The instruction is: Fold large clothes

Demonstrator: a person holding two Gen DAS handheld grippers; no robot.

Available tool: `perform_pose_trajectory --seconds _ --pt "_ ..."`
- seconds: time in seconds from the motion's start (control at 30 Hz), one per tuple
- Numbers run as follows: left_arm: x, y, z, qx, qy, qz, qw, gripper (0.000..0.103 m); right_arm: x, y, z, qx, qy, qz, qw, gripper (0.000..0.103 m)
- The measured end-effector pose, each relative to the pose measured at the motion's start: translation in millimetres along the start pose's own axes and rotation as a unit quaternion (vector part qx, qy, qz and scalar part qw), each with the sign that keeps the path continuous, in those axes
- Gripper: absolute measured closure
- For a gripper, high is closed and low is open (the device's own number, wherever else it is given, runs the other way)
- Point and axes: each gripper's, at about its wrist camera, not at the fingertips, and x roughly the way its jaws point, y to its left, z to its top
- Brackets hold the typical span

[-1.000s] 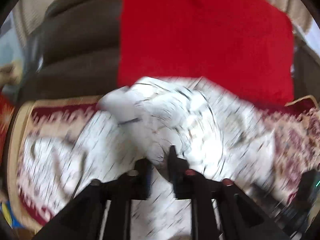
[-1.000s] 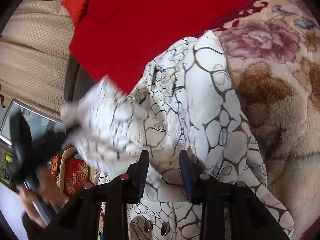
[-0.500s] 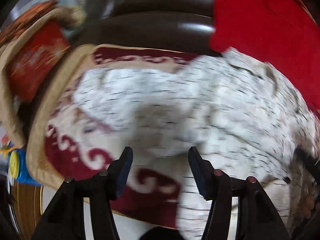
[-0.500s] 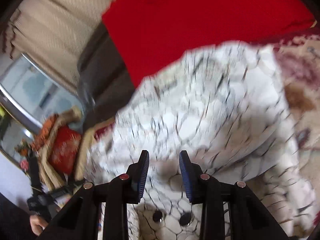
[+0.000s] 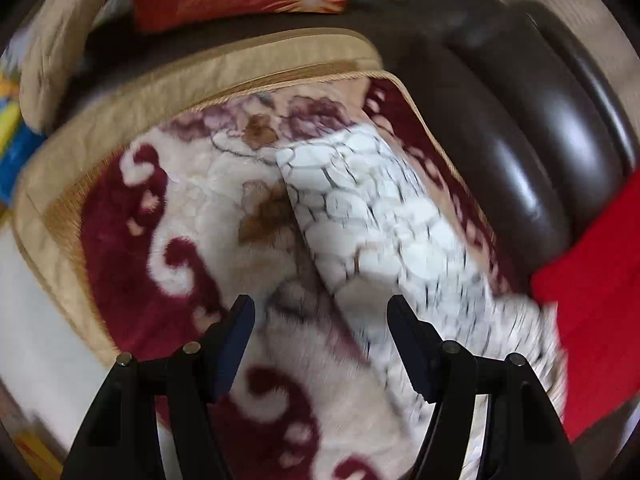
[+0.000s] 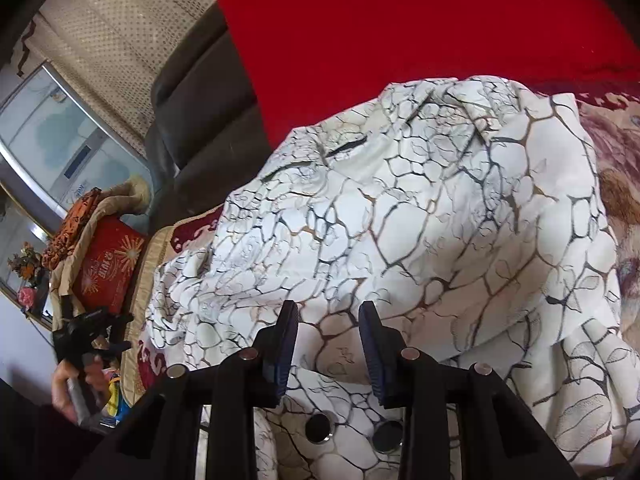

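Sofa blanket (image 5: 188,216) carries the garment (image 6: 420,200). Left hand-held gripper (image 5: 320,344) opening, empty; right hand-held gripper (image 6: 328,344) apart, unclamped. Next: regrasp an edge, fold.

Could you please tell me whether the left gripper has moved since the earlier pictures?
Yes. The left gripper, jaws opening and empty, has swung away from the red blanket toward the cushion's tan edge, leaving the white patterned garment.

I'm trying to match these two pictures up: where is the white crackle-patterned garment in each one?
Left wrist view: the white garment runs from centre to lower right, a narrow strip on the plush floral blanket.
Right wrist view: the white garment fills the centre and lower right in a rumpled heap.
Shared landmark: the red cloth over the dark sofa back.
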Motion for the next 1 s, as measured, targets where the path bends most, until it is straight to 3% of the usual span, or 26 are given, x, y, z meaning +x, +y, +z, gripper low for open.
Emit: perform_pose_trajectory --seconds 0.13,0.3,0.37,0.43,0.53,0.57,0.7,1.0 --pt "20 10 17 -0.052 0.006 -0.043 0.9977 0.034 1 3 0 -0.005 -0.009 0.001 1.0 0.068" --pt "46 2 23 -0.062 0.036 -0.083 0.9939 0.04 4 -1 2 0.002 -0.012 -0.004 1.0 0.068" --pt "52 -6 22 -0.05 0.047 -0.096 0.993 0.058 5 -4 3 0.004 -0.012 -0.008 1.0 0.068" --pt "56 -16 20 -0.025 0.048 -0.084 0.995 0.063 5 -5 3 0.005 -0.015 -0.01 1.0 0.068" --pt "59 -23 19 0.001 0.041 -0.062 0.9972 0.09 3 3 2 -0.021 -0.03 -0.039 0.999 0.068" --pt "58 -23 19 0.005 0.037 -0.06 0.9975 0.094 3 6 2 -0.033 -0.032 -0.05 0.998 0.068" --pt "46 -29 19 0.027 0.013 -0.058 0.9978 0.097 9 19 -3 -0.079 -0.029 -0.111 0.99 0.068" --pt "3 -66 15 0.105 -0.03 -0.083 0.9906 0.098 -1 30 -5 -0.119 -0.058 -0.165 0.977 0.068"
